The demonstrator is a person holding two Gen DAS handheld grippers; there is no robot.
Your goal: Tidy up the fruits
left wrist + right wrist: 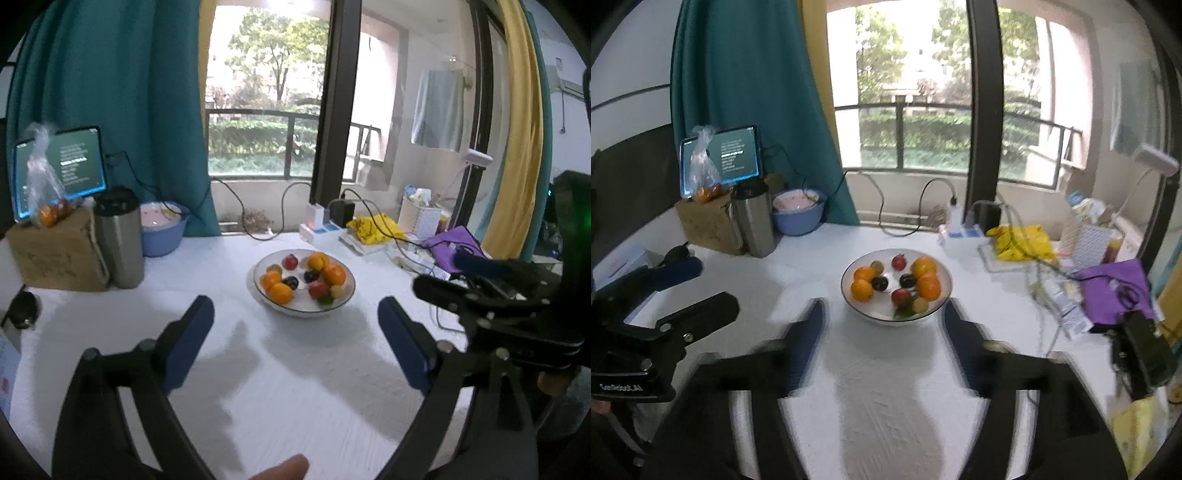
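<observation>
Left gripper (295, 332) spread wide and empty, short of the white bowl (345, 295) of fruit sitting mid-table, dead ahead. Right gripper (884, 332) likewise gaping, nothing between the pads, bowl straight ahead just past the fingertips. Judged the nearer of the two; round bowl, no long axis to favour.

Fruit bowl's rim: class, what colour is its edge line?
White bowl with a thin dark rim line, clearest in the right wrist view.
</observation>
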